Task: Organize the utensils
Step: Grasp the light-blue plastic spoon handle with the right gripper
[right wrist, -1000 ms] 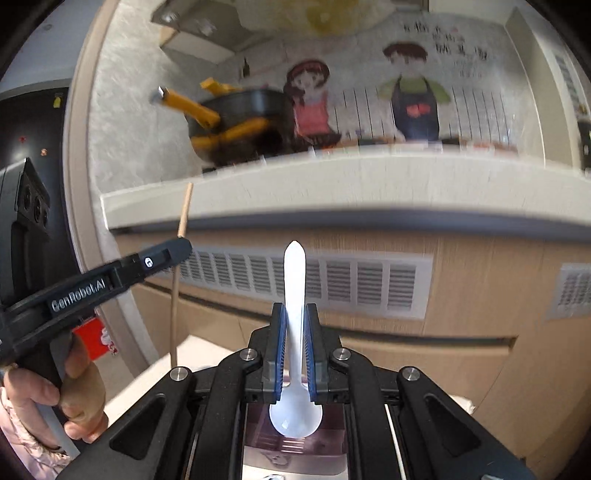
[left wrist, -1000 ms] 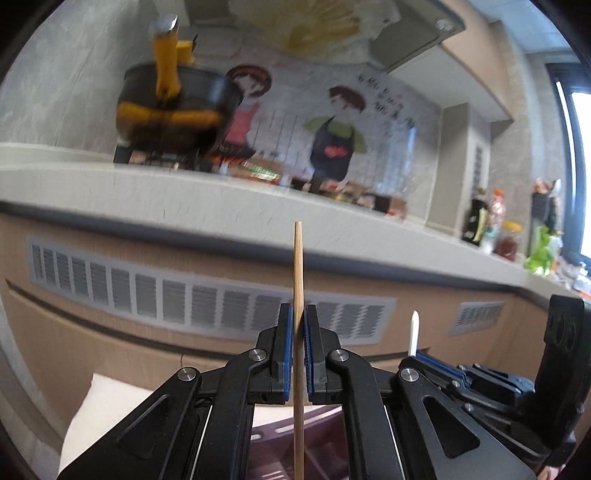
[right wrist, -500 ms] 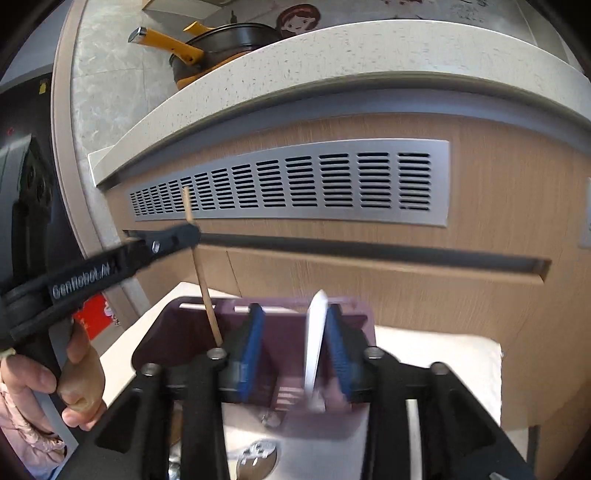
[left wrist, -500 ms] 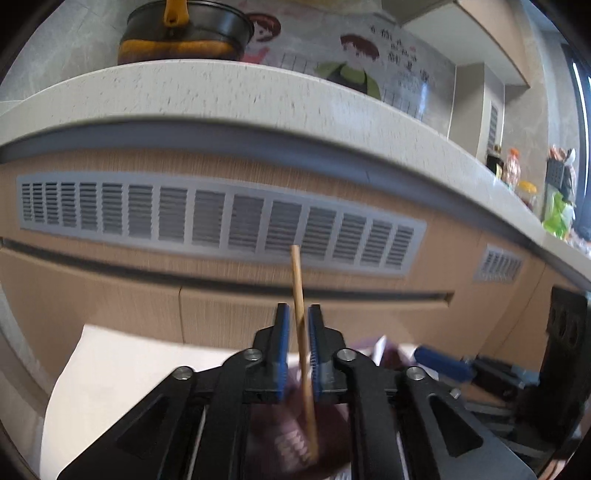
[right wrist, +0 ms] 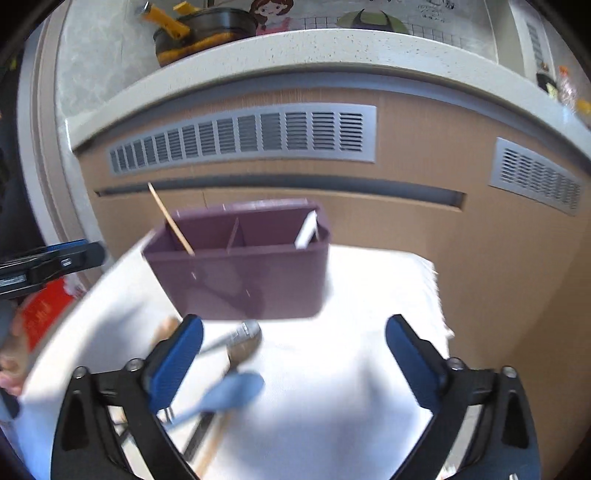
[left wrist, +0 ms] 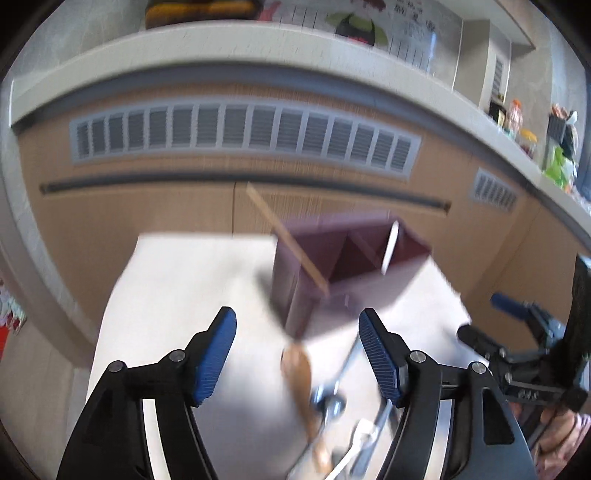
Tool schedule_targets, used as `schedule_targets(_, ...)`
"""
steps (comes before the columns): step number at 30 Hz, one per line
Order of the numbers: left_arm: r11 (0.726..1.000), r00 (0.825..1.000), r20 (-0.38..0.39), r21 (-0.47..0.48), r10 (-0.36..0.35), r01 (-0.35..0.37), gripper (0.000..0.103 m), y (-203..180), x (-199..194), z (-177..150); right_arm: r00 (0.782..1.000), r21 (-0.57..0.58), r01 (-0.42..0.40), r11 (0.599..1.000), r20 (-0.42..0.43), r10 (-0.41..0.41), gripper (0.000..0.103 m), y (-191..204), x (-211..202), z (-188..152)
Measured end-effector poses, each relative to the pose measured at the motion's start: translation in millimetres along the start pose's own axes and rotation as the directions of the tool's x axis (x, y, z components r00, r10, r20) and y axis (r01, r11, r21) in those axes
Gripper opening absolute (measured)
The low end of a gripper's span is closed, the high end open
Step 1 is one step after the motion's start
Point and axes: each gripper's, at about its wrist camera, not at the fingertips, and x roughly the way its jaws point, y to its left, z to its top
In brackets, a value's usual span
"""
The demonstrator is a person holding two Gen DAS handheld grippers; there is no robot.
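Observation:
A purple utensil holder [right wrist: 251, 273] with compartments stands on a white cloth [right wrist: 351, 369]; it also shows in the left wrist view [left wrist: 332, 258]. A wooden chopstick [right wrist: 171, 221] leans in its left compartment and a white spoon [right wrist: 306, 229] in its right one. My left gripper [left wrist: 297, 362] is open and empty, above loose utensils: a wooden spoon [left wrist: 301, 380] and metal cutlery [left wrist: 332, 402]. My right gripper [right wrist: 295, 362] is open and empty, above a blue spoon [right wrist: 225, 398] and a metal spoon [right wrist: 240, 339].
A wooden cabinet front with grey vents [right wrist: 255, 136] rises behind the cloth, under a pale counter [right wrist: 295, 48] with a black pan [right wrist: 207, 33]. The right gripper shows at the right of the left wrist view [left wrist: 517, 321]. Bottles stand at the far right [left wrist: 517, 118].
Both grippers opened and pulled back from the holder. The chopstick left the left gripper and the white spoon left the right gripper; both now stand in the holder.

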Motion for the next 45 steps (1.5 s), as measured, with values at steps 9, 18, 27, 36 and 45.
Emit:
schedule_targets(9, 0.999, 0.989, -0.147, 0.025, 0.036, -0.033, 0.079, 19, -20, -70, 0.976, -0.014, 0.054, 0.998, -0.209, -0.055, 0.103, 27, 16, -33)
schedule_targets(18, 0.998, 0.98, -0.195, 0.06, 0.043, -0.032, 0.081, 23, -31, -93, 0.934, 0.101, 0.03, 0.994, -0.357, 0.008, 0.079, 58, 57, -37)
schedule_targets(27, 0.996, 0.971, -0.239, 0.087, -0.005, 0.026, 0.081, 26, -39, -103, 0.91, -0.001, 0.037, 0.999, -0.413, -0.034, 0.025, 79, 65, -41)
schedule_targets(36, 0.971, 0.948, -0.306, 0.187, -0.089, 0.151, 0.081, 5, -49, -130, 0.922, -0.044, -0.003, 0.999, -0.388, -0.014, 0.01, 62, 15, -56)
schedule_targets(45, 0.972, 0.928, -0.345, 0.132, -0.137, 0.193, 0.078, 1, -34, -128, 0.932, -0.002, -0.009, 1.0, -0.361, 0.008, 0.01, 29, -9, -66)
